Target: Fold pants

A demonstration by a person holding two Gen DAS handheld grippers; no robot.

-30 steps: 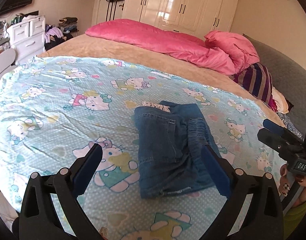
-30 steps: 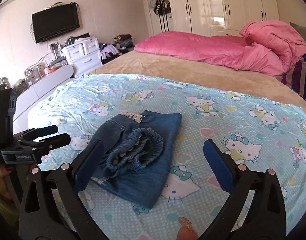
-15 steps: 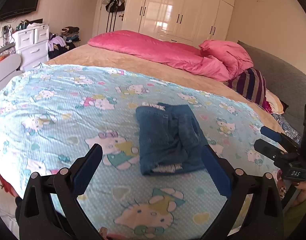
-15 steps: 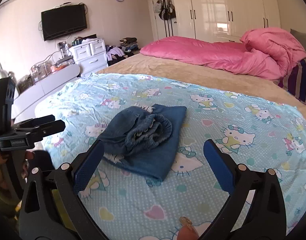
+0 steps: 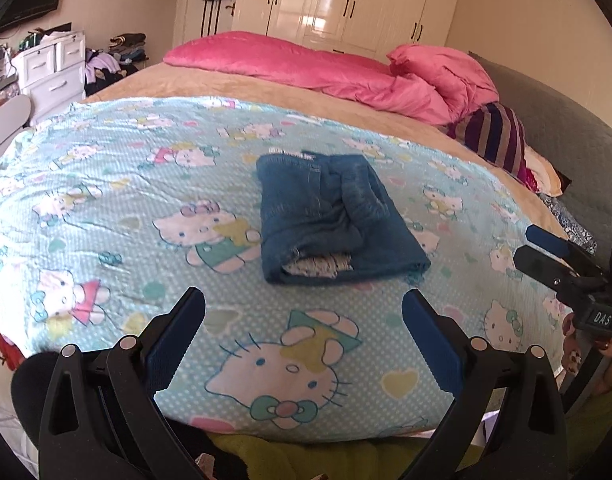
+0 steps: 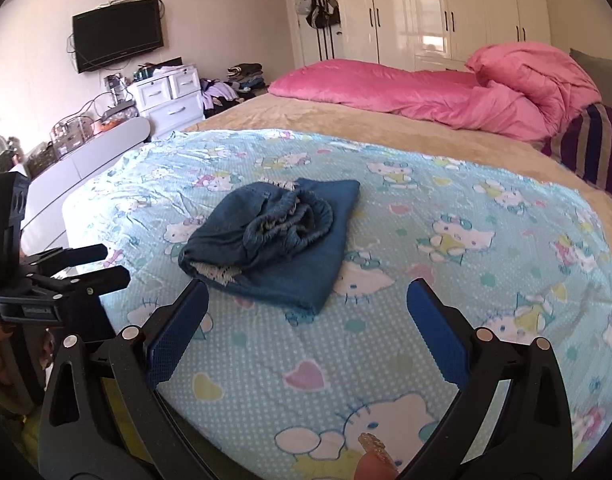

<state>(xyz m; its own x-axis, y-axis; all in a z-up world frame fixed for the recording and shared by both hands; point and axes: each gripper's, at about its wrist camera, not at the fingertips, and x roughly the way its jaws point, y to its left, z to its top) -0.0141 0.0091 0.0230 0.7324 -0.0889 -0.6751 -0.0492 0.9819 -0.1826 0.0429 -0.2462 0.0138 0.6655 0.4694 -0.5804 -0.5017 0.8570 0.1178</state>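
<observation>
Pants [image 5: 337, 216] sit folded mid-frame on the cartoon-print sheet [image 5: 106, 208]. I hold my left hand-held gripper [image 5: 304, 332] and right hand-held gripper [image 6: 306, 320] spread wide, both empty, below the bundle. To finish well, I'd tuck the bunched waistband flat.
</observation>
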